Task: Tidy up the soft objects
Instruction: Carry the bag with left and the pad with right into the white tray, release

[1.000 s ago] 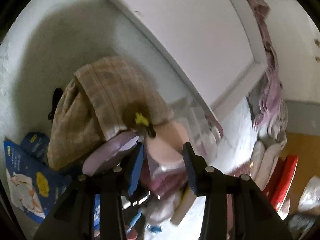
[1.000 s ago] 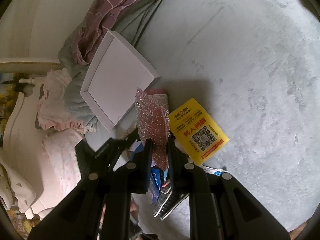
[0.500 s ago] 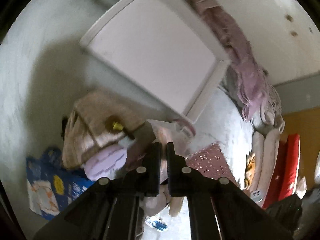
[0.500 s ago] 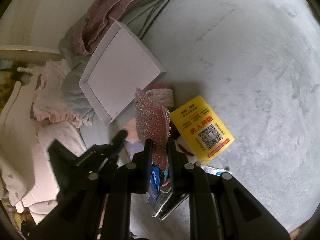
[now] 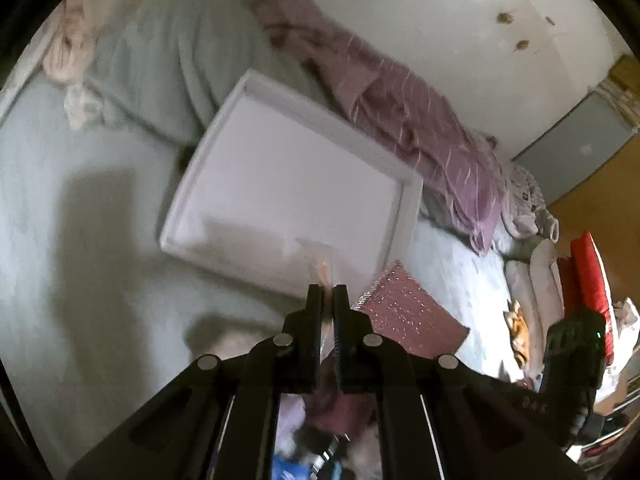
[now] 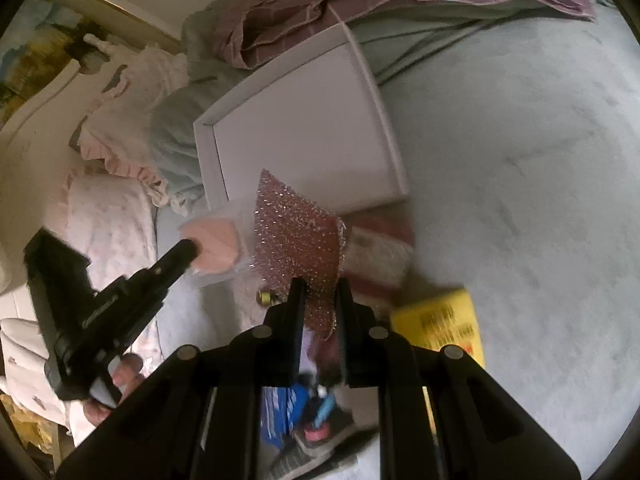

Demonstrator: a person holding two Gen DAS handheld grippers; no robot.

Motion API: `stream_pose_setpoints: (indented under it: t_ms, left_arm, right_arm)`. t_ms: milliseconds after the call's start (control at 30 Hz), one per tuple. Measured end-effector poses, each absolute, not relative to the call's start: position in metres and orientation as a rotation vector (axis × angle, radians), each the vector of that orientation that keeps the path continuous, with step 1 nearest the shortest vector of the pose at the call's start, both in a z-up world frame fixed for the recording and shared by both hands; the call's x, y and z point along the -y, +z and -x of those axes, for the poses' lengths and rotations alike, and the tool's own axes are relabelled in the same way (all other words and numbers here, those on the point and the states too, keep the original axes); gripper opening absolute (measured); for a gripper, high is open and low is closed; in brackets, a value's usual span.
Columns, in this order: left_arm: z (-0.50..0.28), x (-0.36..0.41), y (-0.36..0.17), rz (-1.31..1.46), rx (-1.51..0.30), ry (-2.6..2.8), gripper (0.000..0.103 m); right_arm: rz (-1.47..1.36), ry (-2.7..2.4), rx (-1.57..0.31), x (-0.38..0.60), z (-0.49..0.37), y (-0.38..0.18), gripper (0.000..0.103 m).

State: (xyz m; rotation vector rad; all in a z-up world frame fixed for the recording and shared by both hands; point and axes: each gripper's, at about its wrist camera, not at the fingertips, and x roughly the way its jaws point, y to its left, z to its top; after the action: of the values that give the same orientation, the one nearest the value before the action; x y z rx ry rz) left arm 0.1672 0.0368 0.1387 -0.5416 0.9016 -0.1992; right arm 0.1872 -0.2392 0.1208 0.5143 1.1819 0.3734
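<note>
My left gripper [image 5: 327, 294] is shut on a clear bag holding a pink sponge [image 5: 320, 264], lifted over the near edge of the white tray [image 5: 280, 184]. In the right wrist view the left gripper [image 6: 188, 248] holds the bagged pink sponge [image 6: 216, 246] left of my right gripper. My right gripper [image 6: 318, 292] is shut on a sparkly pink scouring cloth [image 6: 296, 236], held upright in front of the white tray [image 6: 304, 128]. The cloth also shows in the left wrist view [image 5: 404, 312].
The tray lies on a pale green bed sheet [image 6: 520, 160]. A mauve striped blanket [image 5: 408, 112] is bunched behind it. A yellow leaflet [image 6: 444, 320], a blue packet [image 6: 280, 408] and other small items lie below my right gripper. Pillows [image 6: 108, 216] lie left.
My left gripper closed on the bagged pink sponge in the pile and lifted it toward the tray. My right gripper moved closer to the tray, still holding the cloth.
</note>
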Motion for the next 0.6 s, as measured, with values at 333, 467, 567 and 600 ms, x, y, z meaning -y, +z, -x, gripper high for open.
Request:
stream_pose_setpoints:
  t_ms: [333,467,567,600]
  left_arm:
    - [-0.21,-0.046,0.116,0.414,-0.807,-0.157,0.004]
    - [-0.22,-0.05,0.106,0.369,-0.799,-0.174,0.004]
    - [-0.224,-0.053,0.099,0.364,-0.797,-0.243,0.004]
    - [-0.227,-0.054,0.093,0.364,-0.816,-0.265,0.004]
  right_arm:
    - [-0.314,0.413,-1.142,0.221,-0.234,0.095,0.016]
    - [-0.264,0.405,-1.169,0.218,-0.251,0.078,0.016]
    - [-0.212,0.412,-1.159,0.209,-0.26,0.077,0.016]
    - [-0.19,0.395,-1.14,0.208,-0.26,0.08,0.016]
